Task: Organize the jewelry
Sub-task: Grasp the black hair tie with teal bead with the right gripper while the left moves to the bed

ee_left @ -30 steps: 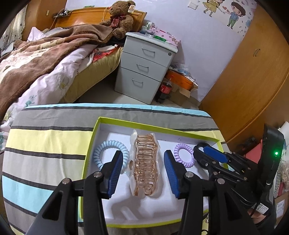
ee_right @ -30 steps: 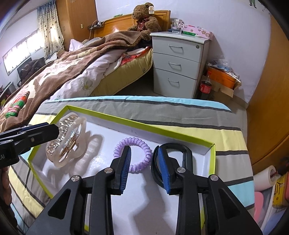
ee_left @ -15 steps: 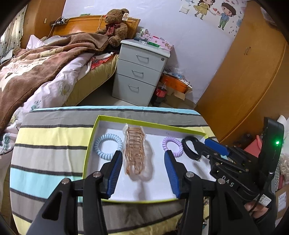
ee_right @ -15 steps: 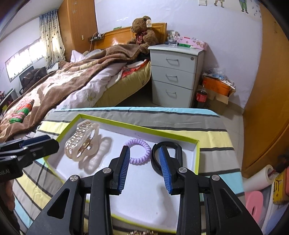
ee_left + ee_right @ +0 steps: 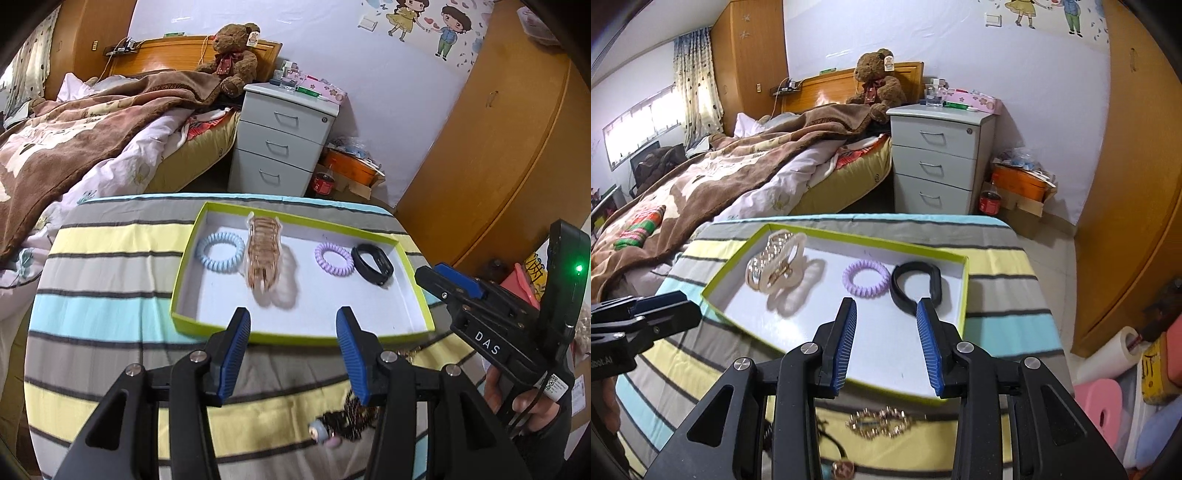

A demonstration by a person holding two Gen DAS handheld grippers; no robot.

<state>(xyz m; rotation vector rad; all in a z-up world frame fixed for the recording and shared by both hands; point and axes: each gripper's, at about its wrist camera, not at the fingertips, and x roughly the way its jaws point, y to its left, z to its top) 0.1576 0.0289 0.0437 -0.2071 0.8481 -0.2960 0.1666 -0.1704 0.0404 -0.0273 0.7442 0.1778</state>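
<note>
A shallow tray [image 5: 180, 284] with a lime-green rim and white floor sits on the striped cloth. In it, left to right, lie a pale blue coil hair tie [image 5: 220, 252], a translucent gold claw clip [image 5: 263, 258], a purple coil hair tie [image 5: 333, 258] and a black band [image 5: 372, 264]. My left gripper [image 5: 293, 350] hovers open over the tray's near rim, holding nothing. My right gripper [image 5: 886, 343] is also open and empty, just short of the black band [image 5: 916, 282] and the purple tie [image 5: 866, 277]. The clip [image 5: 775, 266] lies to their left.
On the cloth in front of the tray lie a gold chain-link clip [image 5: 879, 422] and a dark beaded piece [image 5: 347, 421]. Behind the table are a bed with a brown blanket [image 5: 74, 140], a grey drawer unit [image 5: 284, 144] and a wooden wardrobe [image 5: 498, 147].
Both grippers have drawn back and up from inside the tray to its near edge. The right gripper's finger has come away from the black band. The tray's items lie where they were.
</note>
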